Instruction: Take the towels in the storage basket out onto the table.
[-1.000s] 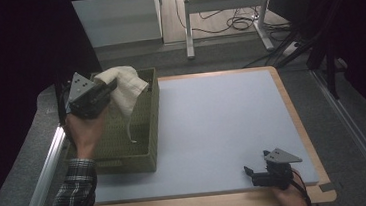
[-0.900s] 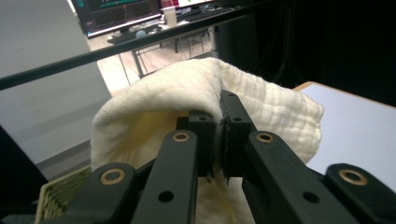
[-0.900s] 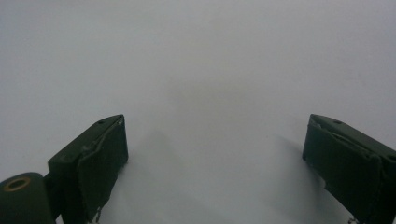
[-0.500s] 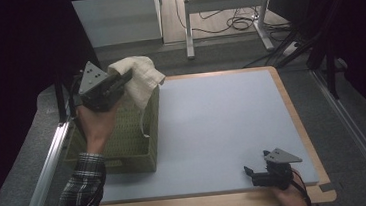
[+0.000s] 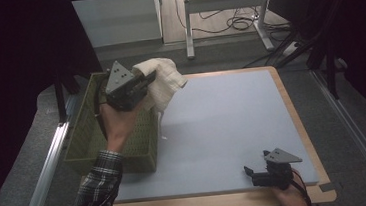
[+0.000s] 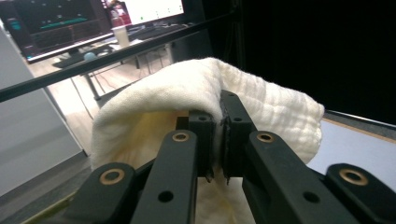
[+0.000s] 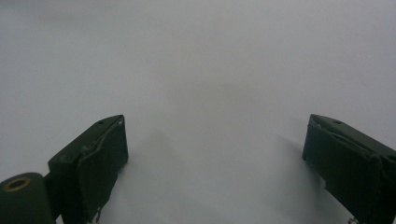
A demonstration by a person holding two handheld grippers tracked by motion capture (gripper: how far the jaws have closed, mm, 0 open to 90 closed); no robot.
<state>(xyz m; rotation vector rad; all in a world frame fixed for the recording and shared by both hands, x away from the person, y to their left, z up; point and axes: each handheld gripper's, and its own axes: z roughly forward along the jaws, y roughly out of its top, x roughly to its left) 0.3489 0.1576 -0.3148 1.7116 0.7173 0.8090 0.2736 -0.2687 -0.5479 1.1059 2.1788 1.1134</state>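
A cream-white cloth (image 5: 164, 79) hangs from my left gripper (image 5: 150, 81), which is shut on a fold of it above the right wall of an olive-green woven basket (image 5: 86, 141). In the left gripper view the cloth (image 6: 187, 93) drapes over both black jaws, pinched where the left gripper (image 6: 218, 119) closes on it. A thin string dangles from the cloth toward the mat. My right gripper (image 5: 250, 173) rests low on the light blue mat (image 5: 232, 118) near its front right corner. Its jaws stand wide apart in the right gripper view, with the right gripper (image 7: 215, 158) holding nothing.
The mat lies on a wooden board (image 5: 291, 103) with a raised rim. The basket stands at the mat's left edge beside a metal rail (image 5: 46, 165). A white table's legs and cables (image 5: 234, 18) lie on the floor beyond the far edge.
My left gripper has lifted the cloth up out of the basket and carried it to the right, toward the mat. The right gripper has stayed still.
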